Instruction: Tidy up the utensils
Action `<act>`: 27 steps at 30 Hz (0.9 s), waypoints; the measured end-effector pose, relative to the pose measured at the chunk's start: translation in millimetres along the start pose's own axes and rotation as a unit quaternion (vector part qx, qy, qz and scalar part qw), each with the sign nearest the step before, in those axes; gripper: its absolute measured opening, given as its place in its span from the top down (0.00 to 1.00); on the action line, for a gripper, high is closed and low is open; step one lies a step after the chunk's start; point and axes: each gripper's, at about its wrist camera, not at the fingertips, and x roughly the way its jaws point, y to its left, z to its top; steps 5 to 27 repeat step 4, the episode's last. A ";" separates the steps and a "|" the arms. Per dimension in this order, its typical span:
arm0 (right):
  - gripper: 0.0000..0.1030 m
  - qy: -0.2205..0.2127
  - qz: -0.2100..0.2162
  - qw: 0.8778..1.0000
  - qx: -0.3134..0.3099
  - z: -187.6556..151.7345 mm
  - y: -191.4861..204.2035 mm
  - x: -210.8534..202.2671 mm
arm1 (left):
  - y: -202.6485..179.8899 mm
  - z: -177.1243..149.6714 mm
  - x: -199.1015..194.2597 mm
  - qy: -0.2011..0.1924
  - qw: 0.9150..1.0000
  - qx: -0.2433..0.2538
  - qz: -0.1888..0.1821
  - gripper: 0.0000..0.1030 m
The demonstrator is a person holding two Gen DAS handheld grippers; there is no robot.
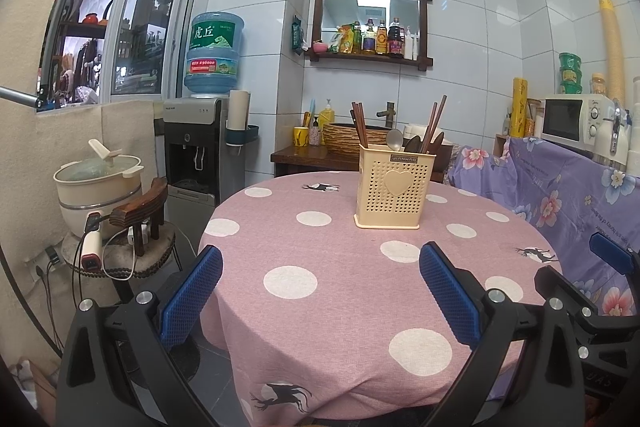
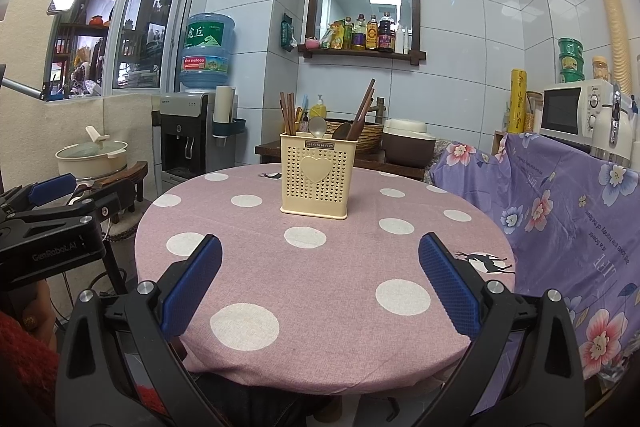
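The left hand-held gripper [image 1: 320,291] hovers over the near edge of the bench [image 1: 344,327], its blue pads spread wide apart and holding nothing. The right hand-held gripper [image 2: 320,283] is in the same condition: pads apart, empty, above the near edge.

The utensil holder [image 1: 394,193] stands upright on the far half of the bench, well apart from both grippers. It appears to be light perforated plastic, stiff but easily tipped if a utensil is dragged sideways.

Contents, left to right: the chopsticks at the left [image 1: 360,127] stand nearly vertical, tips down. They are judged thin, rigid, light and smooth, best pinched near the upper ends and lifted along their length. The metal spoon [image 1: 395,139] shows only its bowl, facing the camera; likely slippery. The dark wooden spoons [image 1: 416,143] sit low beside it. The right chopsticks [image 1: 436,123] lean up and to the right.
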 end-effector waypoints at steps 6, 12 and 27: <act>0.06 0.000 -0.008 1.000 0.002 -0.6 1.4 -0.5 | 0.9 2.5 -2.6 -0.002 1.000 -0.003 0.000 0.05; 0.06 0.000 -0.008 1.000 0.002 -0.6 1.4 -0.5 | 0.9 2.5 -2.6 -0.002 1.000 -0.003 0.000 0.05; 0.06 0.000 -0.008 1.000 0.002 -0.6 1.4 -0.5 | 0.9 2.5 -2.6 -0.002 1.000 -0.003 0.000 0.05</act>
